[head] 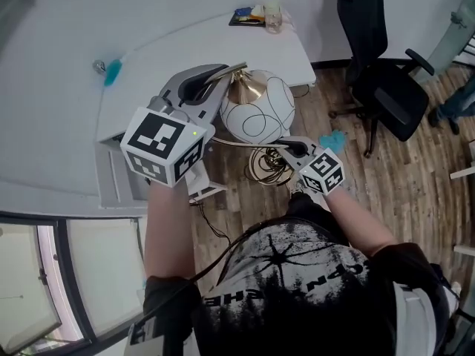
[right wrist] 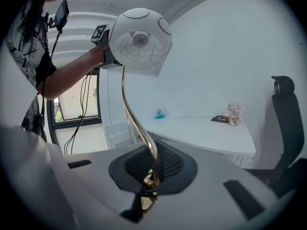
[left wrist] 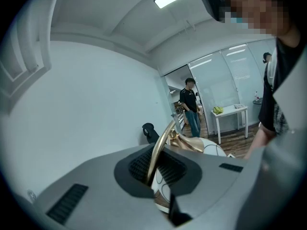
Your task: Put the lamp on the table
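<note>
The lamp hangs in the air over the floor, just off the near edge of the tabletop and not yet on it. The left hand-held gripper is clamped on the thin brass stem right beside the round white shade. The right hand-held gripper is clamped lower on the same stem, next to the coiled base. The likely trouble is that the stem is slim, smooth and curved, so it may twist or slide in the jaws and let the shade swing. The shade could also knock the tabletop's edge if carried across too low.
</note>
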A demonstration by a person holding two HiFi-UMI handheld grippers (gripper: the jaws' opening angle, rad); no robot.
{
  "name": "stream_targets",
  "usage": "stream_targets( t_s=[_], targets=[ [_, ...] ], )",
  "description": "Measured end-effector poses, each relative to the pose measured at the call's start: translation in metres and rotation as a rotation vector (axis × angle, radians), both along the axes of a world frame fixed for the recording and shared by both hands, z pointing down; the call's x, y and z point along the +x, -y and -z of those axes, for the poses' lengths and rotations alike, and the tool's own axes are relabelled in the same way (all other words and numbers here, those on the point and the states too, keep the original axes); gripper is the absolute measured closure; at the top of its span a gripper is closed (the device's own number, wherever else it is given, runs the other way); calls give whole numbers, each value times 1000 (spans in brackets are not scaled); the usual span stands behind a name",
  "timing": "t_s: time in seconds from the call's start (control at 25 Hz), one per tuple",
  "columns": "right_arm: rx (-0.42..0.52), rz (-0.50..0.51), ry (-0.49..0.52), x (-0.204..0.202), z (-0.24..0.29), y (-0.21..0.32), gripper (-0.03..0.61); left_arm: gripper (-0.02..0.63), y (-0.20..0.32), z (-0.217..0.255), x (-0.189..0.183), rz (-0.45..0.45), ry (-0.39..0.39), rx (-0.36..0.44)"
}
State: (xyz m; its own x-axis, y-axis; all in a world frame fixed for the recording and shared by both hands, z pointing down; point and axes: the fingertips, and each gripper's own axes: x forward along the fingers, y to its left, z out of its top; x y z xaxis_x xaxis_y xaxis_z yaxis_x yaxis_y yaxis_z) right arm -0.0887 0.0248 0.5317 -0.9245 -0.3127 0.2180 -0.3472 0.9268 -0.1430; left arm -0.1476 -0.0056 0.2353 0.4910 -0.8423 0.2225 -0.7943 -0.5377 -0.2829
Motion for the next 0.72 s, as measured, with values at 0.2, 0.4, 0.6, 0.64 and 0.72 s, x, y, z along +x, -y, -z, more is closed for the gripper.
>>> stream_targets(
  t_s=[0.2, 0.4, 0.6, 0.64, 0.72],
  targets=[
    [-36, 22, -15, 1, -8, 49, 560, 598, 56, -9, -2, 18, -10, -25],
    [-82, 36, -14, 1, -6, 128, 560, 598, 145, -8, -2, 30, -5, -64],
    [-75, 48, -8, -2, -6, 164, 559, 598, 178, -7, -2, 28, 3, -51],
    [-68, 50, -7, -2, -8, 166, 560, 598, 177, -8, -2, 26, 3, -43],
    [-56, 52, -6, -4, -11, 169, 560, 598, 176, -11, -2, 23, 5, -28]
  ],
)
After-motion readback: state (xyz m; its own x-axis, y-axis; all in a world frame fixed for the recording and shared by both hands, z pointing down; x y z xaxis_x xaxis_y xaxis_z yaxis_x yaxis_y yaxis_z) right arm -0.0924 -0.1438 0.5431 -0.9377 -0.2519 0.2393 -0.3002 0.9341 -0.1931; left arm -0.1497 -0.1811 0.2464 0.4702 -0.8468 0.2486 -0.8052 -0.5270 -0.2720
